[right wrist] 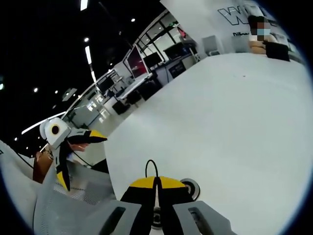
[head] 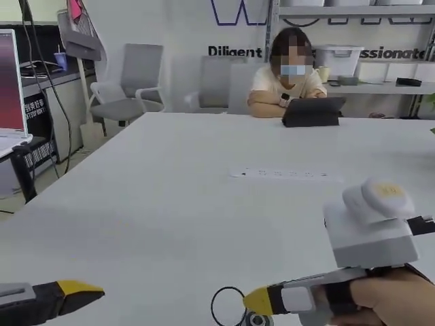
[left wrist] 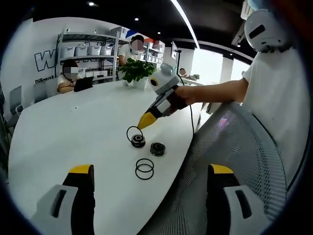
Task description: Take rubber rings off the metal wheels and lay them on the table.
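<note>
**Rubber ring pinched above a wheel**

Black rubber ring [head: 213, 303] is pinched between the pressed-together tips of the right gripper [left wrist: 142, 125], just over one metal wheel [left wrist: 137, 141] on the white table [left wrist: 73, 132]. A second wheel [left wrist: 157, 149] and two loose rings [left wrist: 145, 169] lie beside it. The left gripper [head: 87, 292] has its jaws spread, holding nothing.

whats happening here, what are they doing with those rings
A person works at a white table with a handheld gripper in each hand. The right gripper has its fingers shut on a black rubber ring, holding it up right at one metal wheel. A second wheel sits beside it, and two rings already lie flat on the table. The left gripper is open and holds nothing.
</note>
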The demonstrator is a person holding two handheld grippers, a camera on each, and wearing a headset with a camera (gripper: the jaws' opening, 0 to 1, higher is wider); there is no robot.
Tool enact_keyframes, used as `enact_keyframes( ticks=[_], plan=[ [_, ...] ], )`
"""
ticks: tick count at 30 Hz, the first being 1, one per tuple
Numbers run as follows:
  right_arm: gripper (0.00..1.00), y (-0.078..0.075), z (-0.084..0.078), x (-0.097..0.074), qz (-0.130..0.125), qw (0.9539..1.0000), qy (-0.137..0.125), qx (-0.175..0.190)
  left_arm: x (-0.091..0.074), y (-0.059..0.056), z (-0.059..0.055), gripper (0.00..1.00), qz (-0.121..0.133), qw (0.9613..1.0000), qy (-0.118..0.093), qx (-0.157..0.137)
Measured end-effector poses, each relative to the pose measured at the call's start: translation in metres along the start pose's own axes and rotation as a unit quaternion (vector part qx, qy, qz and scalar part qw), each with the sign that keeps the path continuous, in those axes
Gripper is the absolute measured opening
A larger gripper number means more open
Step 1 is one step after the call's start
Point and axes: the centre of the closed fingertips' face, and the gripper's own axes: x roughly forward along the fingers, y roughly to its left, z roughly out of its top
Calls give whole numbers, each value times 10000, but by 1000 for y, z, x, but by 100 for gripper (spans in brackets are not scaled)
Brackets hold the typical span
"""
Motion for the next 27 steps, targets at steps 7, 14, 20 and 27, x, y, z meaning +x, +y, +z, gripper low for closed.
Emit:
enact_keyframes(
  ticks=[7,14,20,27],
  plan=[
    [0,10,2,3,125,9999,25,-98,-3,-1,-9,95,-15,9999,118,-82],
    [0,19,0,6,229,9996,91,-170,-9,1,-13,95,27,9998,148,-160],
    [0,27,-5,11,304,9991,212,-224,-11,0,-15,95,22,9996,149,-245],
    [0,35,-16,19,415,9976,452,-314,-10,-2,-16,95,-21,9995,163,-254]
  ],
)
